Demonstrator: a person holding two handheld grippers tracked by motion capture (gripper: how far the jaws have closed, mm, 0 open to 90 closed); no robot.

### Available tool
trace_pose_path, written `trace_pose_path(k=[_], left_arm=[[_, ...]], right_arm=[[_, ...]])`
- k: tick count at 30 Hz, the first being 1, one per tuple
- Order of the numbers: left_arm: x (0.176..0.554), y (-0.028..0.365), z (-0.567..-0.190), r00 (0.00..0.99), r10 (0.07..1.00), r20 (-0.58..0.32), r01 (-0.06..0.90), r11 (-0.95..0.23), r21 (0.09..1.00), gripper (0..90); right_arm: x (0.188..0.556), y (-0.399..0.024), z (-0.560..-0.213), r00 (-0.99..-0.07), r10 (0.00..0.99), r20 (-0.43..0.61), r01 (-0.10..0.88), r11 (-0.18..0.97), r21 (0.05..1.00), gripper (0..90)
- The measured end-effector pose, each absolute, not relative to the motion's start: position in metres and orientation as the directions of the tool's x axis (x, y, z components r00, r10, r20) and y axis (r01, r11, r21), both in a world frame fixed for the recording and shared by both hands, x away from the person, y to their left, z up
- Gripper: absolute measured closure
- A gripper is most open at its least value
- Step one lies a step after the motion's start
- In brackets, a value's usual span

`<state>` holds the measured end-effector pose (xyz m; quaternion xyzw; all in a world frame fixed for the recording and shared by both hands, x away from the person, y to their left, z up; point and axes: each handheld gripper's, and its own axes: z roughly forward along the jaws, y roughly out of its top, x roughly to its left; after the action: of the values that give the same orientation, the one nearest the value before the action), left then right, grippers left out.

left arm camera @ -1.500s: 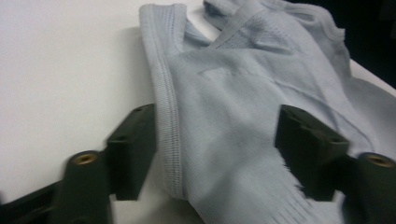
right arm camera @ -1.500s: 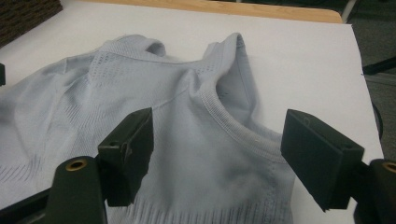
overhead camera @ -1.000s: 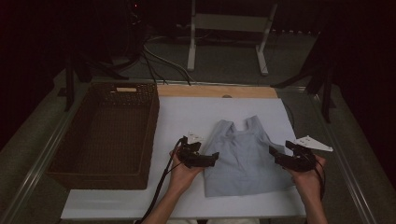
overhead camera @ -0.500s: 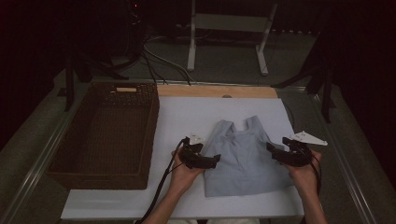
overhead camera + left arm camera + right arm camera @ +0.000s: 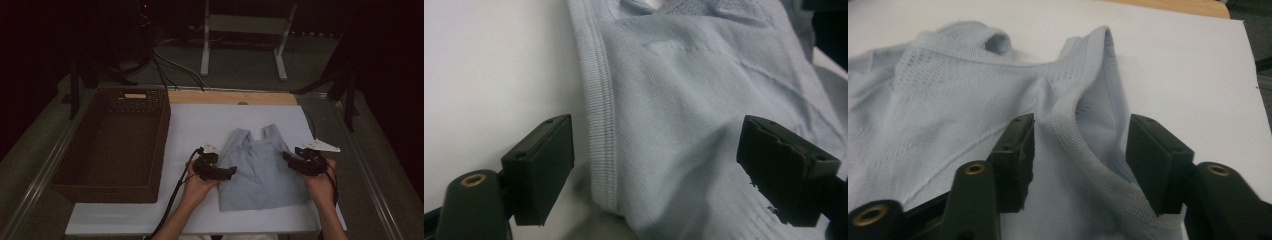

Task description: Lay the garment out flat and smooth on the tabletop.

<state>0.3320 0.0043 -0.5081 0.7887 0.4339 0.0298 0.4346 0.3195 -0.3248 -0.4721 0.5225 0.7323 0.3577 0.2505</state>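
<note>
Both grippers sit at the pale blue tank top (image 5: 260, 172), flat on my white table sheet (image 5: 200, 125) right of the wicker basket (image 5: 112, 142). My left gripper (image 5: 656, 165) straddles its ribbed edge, jaws apart, just closing. My right gripper (image 5: 1080, 157) straddles the armhole hem, closing too, not yet pinching.

Room was dark beyond the table (image 5: 150, 220). A white metal stand (image 5: 245, 30) stood far center on grey floor (image 5: 240, 75), black cables (image 5: 170, 62) trailing far left. Dim light fell on the white tabletop.
</note>
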Motion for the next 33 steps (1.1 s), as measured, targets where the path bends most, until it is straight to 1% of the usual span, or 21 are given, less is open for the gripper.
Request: trace_pose_path(k=[1, 3, 5, 7, 8, 9, 10, 13, 17, 20, 25, 33], left_arm=[[0.332, 0.004, -0.508, 0.623, 0.709, -0.329, 0.659, -0.251, 0.709, 28.0], [0.333, 0.004, -0.508, 0.624, 0.704, -0.338, 0.661, -0.246, 0.708, 37.4], [0.333, 0.005, -0.507, 0.626, 0.699, -0.347, 0.665, -0.246, 0.705, 53.4], [0.332, 0.005, -0.506, 0.626, 0.701, -0.342, 0.661, -0.243, 0.710, 67.9], [0.331, 0.006, -0.504, 0.622, 0.701, -0.348, 0.664, -0.238, 0.708, 73.6], [0.330, 0.007, -0.502, 0.623, 0.693, -0.363, 0.667, -0.228, 0.709, 77.1], [0.329, 0.007, -0.500, 0.629, 0.690, -0.359, 0.659, -0.228, 0.716, 80.0], [0.323, 0.010, -0.493, 0.649, 0.682, -0.337, 0.636, -0.242, 0.733, 83.0], [0.320, 0.015, -0.487, 0.646, 0.682, -0.343, 0.636, -0.232, 0.736, 83.3], [0.318, 0.019, -0.484, 0.646, 0.689, -0.329, 0.630, -0.238, 0.739, 83.4], [0.319, 0.025, -0.483, 0.634, 0.700, -0.327, 0.636, -0.232, 0.736, 83.4], [0.324, 0.043, -0.479, 0.593, 0.744, -0.308, 0.641, -0.204, 0.740, 84.2]], right_arm=[[0.320, -0.324, -0.473, -0.327, 0.945, 0.001, 0.590, 0.204, 0.782, 54.4], [0.320, -0.323, -0.474, -0.334, 0.942, 0.000, 0.593, 0.211, 0.777, 60.4], [0.321, -0.323, -0.474, -0.335, 0.942, -0.008, 0.601, 0.220, 0.768, 67.9], [0.321, -0.322, -0.475, -0.346, 0.938, -0.007, 0.605, 0.229, 0.762, 78.1], [0.320, -0.322, -0.475, -0.348, 0.937, -0.010, 0.609, 0.234, 0.758, 82.9], [0.320, -0.322, -0.475, -0.350, 0.937, -0.013, 0.610, 0.239, 0.756, 85.0], [0.319, -0.322, -0.475, -0.351, 0.936, -0.014, 0.610, 0.240, 0.755, 85.8], [0.316, -0.322, -0.473, -0.352, 0.936, -0.012, 0.603, 0.236, 0.762, 86.4], [0.311, -0.321, -0.470, -0.355, 0.935, -0.012, 0.591, 0.235, 0.772, 86.6], [0.309, -0.320, -0.468, -0.359, 0.933, -0.006, 0.587, 0.230, 0.776, 86.6], [0.307, -0.319, -0.465, -0.366, 0.931, -0.002, 0.580, 0.230, 0.782, 86.7], [0.308, -0.316, -0.462, -0.371, 0.929, 0.012, 0.572, 0.218, 0.791, 87.3]])
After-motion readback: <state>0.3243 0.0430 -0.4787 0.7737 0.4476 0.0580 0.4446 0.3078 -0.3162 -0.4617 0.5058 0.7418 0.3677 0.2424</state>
